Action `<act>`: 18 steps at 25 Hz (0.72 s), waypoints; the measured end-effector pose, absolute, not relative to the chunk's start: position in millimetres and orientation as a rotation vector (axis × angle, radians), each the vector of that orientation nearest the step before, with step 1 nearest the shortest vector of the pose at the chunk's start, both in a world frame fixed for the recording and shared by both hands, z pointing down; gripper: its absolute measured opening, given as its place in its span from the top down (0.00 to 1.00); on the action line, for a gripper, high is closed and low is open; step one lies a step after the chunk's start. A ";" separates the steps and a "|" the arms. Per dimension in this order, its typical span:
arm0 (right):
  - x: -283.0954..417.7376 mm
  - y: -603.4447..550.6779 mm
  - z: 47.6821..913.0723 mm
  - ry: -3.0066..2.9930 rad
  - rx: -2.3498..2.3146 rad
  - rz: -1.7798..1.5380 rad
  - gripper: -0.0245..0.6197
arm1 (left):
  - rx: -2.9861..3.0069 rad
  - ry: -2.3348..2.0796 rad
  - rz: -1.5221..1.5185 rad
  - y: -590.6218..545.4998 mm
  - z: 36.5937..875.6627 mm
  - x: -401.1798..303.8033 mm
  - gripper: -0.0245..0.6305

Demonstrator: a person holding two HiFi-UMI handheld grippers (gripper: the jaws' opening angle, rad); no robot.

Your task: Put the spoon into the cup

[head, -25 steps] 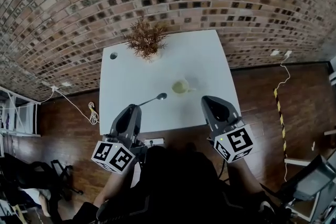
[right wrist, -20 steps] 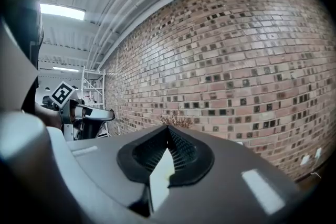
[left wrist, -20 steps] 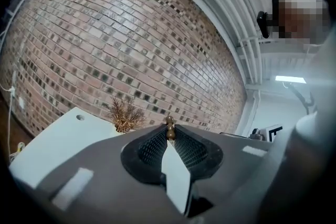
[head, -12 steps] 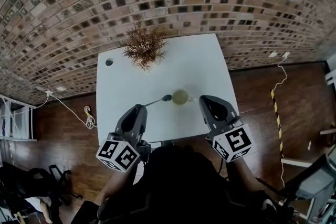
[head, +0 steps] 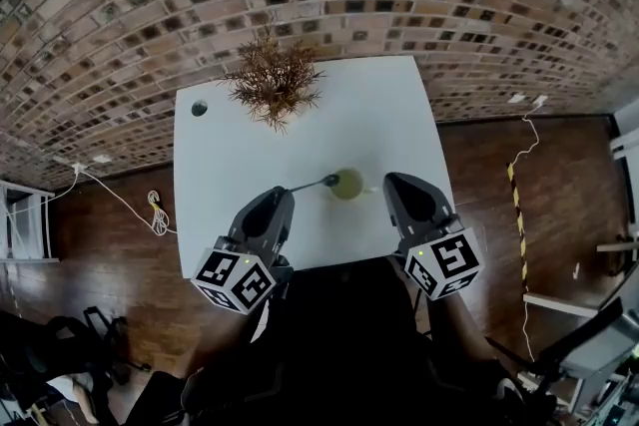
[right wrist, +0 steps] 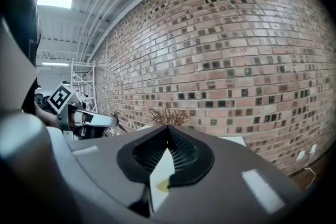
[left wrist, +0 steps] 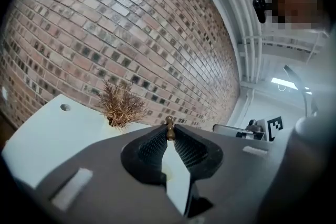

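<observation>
In the head view my left gripper (head: pixel 284 194) is shut on the handle of a metal spoon (head: pixel 312 185). The spoon points right, its bowl at the left rim of a pale yellow-green cup (head: pixel 347 183) on the white table (head: pixel 225 165). The left gripper view shows the handle's brown beaded end (left wrist: pixel 169 124) pinched between the tips of the left gripper (left wrist: pixel 169 136). My right gripper (head: pixel 397 183) hovers just right of the cup, shut with nothing in it. In the right gripper view the tips of that gripper (right wrist: pixel 168 128) meet, and the cup (right wrist: pixel 161 184) shows below them.
A dried brown plant (head: pixel 272 80) in a white pot stands at the table's far side, before a brick wall. A small round hole (head: pixel 200 108) marks the far left corner. Cables (head: pixel 155 213) lie on the wooden floor to the left.
Both grippers have moved forward over the table's near edge. The spoon's bowl has closed in on the cup from the left and now reaches its rim.
</observation>
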State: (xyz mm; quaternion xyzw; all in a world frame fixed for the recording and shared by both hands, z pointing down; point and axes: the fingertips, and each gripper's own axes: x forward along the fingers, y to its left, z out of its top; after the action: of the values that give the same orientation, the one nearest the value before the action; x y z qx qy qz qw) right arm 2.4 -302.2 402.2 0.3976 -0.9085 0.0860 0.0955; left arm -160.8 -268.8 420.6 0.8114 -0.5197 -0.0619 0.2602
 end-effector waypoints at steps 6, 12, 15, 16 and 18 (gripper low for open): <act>6.2 -320.2 429.0 -2.693 1.077 0.297 0.95 | 2.110 -1.452 -0.126 -285.6 452.1 -148.2 0.90; 14.0 -340.6 443.9 -2.700 1.012 0.320 0.95 | 2.042 -1.505 -0.062 -297.8 477.1 -138.0 0.90; 16.4 -349.4 450.1 -2.694 1.002 0.322 0.95 | 2.021 -1.503 -0.026 -300.5 491.8 -128.7 0.90; 15.7 -351.3 453.0 -2.693 0.997 0.328 0.95 | 2.013 -1.500 -0.015 -300.8 497.4 -125.8 0.90; 13.0 -353.8 461.5 -2.690 0.976 0.338 0.95 | 1.997 -1.499 0.011 -302.2 509.6 -120.6 0.90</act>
State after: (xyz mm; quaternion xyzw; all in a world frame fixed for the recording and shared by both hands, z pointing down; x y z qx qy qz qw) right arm 13.0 -353.8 461.5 0.3360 -0.9256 0.1164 0.1296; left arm -120.6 -302.2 509.6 0.7586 -0.5693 0.0042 0.3168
